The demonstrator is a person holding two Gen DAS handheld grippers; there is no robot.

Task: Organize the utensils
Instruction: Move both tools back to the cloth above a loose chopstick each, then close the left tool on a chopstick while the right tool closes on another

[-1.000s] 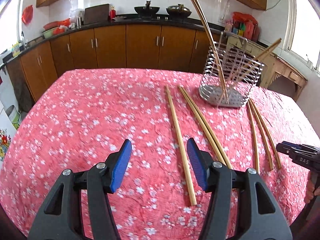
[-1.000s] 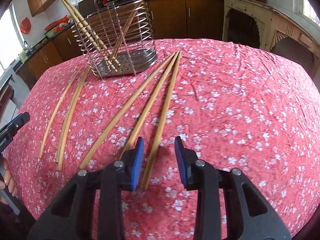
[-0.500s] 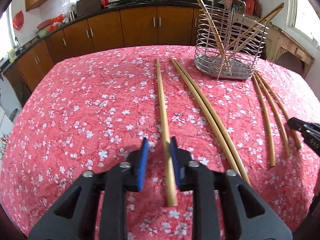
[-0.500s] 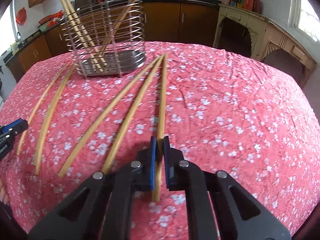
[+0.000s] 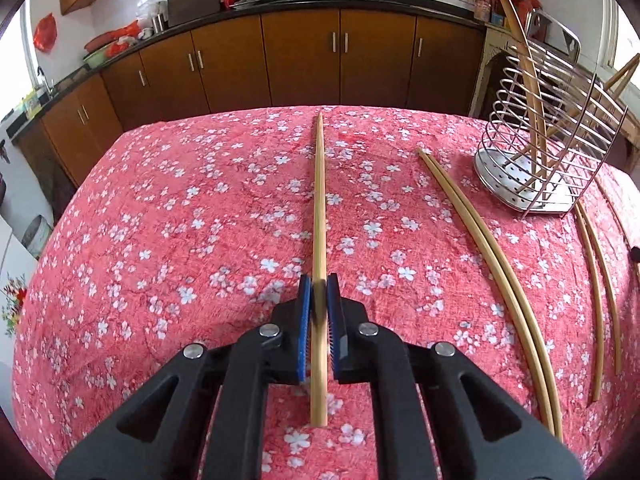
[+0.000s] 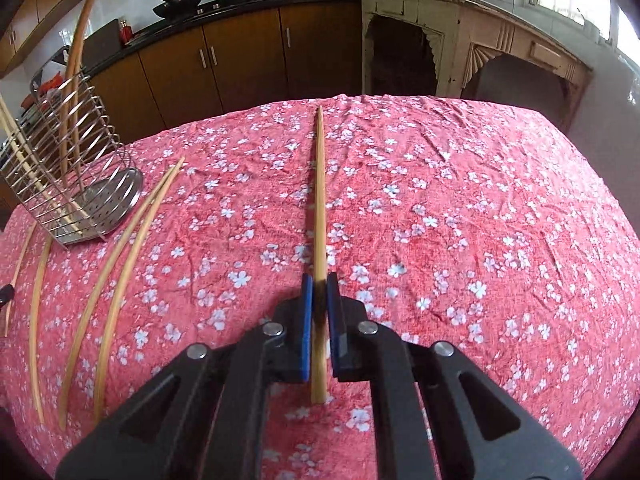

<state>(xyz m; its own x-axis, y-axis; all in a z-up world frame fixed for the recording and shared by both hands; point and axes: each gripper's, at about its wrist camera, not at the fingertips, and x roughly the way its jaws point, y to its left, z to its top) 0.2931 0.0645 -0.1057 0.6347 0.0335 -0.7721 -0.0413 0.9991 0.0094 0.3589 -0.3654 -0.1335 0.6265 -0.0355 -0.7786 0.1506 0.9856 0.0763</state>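
My left gripper (image 5: 319,286) is shut on a long bamboo chopstick (image 5: 319,200) that points straight ahead over the red floral tablecloth (image 5: 180,220). My right gripper (image 6: 319,284) is shut on another bamboo chopstick (image 6: 319,184), also pointing ahead. A wire utensil holder (image 5: 548,152) with several chopsticks standing in it sits at the right in the left wrist view and at the left in the right wrist view (image 6: 68,172). A pair of chopsticks (image 5: 488,256) lies on the cloth beside it, also seen in the right wrist view (image 6: 120,280).
Two more chopsticks (image 5: 600,292) lie near the table's right side, seen at the far left in the right wrist view (image 6: 36,320). Brown kitchen cabinets (image 5: 300,60) and a counter with pans stand beyond the table. A white carved cabinet (image 6: 480,40) stands at the back right.
Both grippers have closed fully on their chopsticks, and each view has swung so that the held chopstick points straight ahead. The holder has shifted toward the frame edges.
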